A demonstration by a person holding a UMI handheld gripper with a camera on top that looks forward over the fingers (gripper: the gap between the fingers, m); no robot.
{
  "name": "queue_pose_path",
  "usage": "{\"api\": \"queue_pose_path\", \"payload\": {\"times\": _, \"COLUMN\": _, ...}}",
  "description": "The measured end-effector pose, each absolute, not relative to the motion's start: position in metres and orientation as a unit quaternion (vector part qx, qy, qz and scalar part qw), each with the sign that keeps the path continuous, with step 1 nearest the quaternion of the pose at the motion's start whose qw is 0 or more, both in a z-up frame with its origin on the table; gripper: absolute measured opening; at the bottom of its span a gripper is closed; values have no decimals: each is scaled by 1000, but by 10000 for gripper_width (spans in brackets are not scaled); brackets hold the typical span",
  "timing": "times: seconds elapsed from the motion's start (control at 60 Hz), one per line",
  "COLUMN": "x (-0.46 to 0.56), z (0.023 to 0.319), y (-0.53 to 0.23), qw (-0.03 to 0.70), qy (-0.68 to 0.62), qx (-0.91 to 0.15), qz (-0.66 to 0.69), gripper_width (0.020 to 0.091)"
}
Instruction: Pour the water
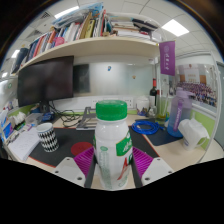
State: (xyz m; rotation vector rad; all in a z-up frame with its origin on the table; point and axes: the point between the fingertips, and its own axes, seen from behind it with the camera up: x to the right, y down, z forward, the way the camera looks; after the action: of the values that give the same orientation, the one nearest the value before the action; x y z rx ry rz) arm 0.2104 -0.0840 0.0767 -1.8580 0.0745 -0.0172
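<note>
The bottle (113, 143) stands upright between the two fingers of the gripper (113, 168), white with a green cap and a green label. The purple pads (143, 161) sit at either side of its lower half and look to be pressing on it, so I take it as clamped, though the contact itself is hard to make out from this angle. The cap is on. That matters: nothing can be poured until it comes off, unless the bottle has an opening I cannot see.

So the task looks to be at its start. The bottle is in hand and not tilted, and no water shows anywhere. What is left is nearly all of it: carry the bottle to a vessel, tip it, pour, set it back.

As for a vessel, a cup (47, 137) with a black and white pattern stands to the left on the desk (185, 152), somewhat beyond the fingers, and it seems the likely target. Behind are a monitor (45, 82) and a shelf (90, 47) of books.
</note>
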Motion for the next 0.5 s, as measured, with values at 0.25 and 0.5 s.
{"api": "queue_pose_path", "payload": {"times": 0.25, "x": 214, "z": 76, "y": -84, "qw": 596, "qy": 35, "qx": -802, "qz": -15, "gripper_width": 373}}
{"api": "queue_pose_path", "payload": {"times": 0.5, "x": 210, "z": 95, "y": -80, "qw": 590, "qy": 13, "qx": -805, "qz": -57, "gripper_width": 347}}
